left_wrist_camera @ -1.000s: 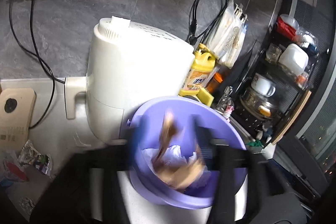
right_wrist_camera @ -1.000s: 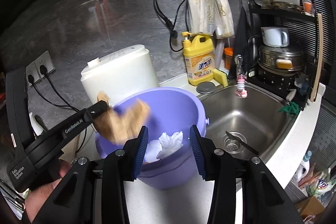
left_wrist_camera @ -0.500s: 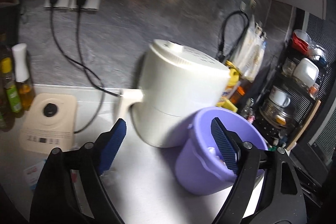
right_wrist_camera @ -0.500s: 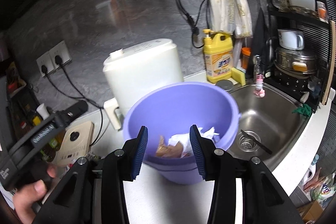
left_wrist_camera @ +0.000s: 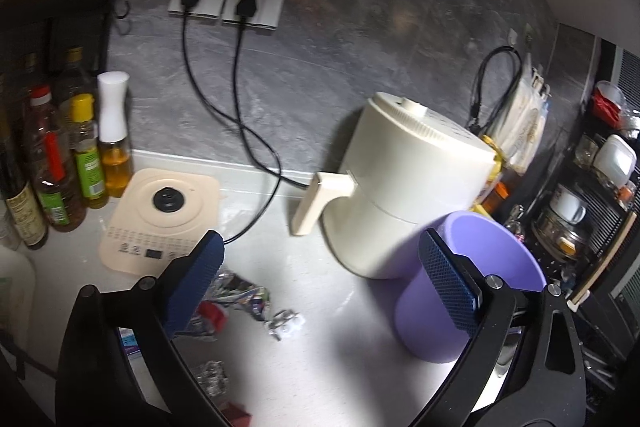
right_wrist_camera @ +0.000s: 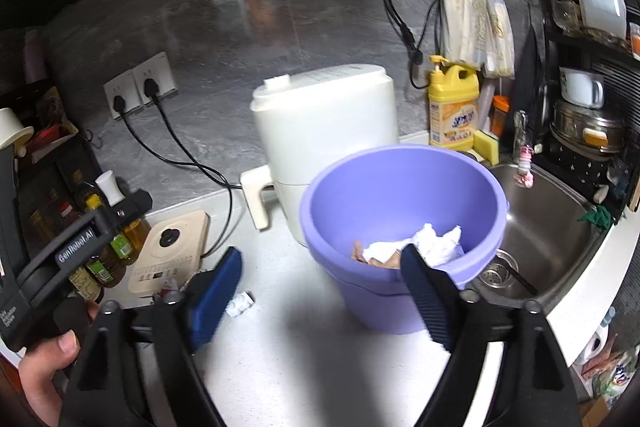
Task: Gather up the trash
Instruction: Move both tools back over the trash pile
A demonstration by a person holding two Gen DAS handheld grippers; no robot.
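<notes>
Foil wrapper (left_wrist_camera: pixel 236 293) crumpled on the surface (left_wrist_camera: pixel 340 355), near its front edge, just beyond the left claw (left_wrist_camera: pixel 320 279), long axis unclear, bucket (right_wrist_camera: pixel 400 187) upright with paper (right_wrist_camera: pixel 432 245) beyond the right claw (right_wrist_camera: pixel 320 291), both claws empty, jaws opening.

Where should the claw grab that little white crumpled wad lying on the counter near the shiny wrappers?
Probably straight from above, pinching the white wad across its narrow middle. It is small, lumpy and lies flat on the counter, so no side gives a better hold. It sits apart from the foil wrappers, leaving room for both fingers. The left claw, opening and empty, looks nearest.
</notes>
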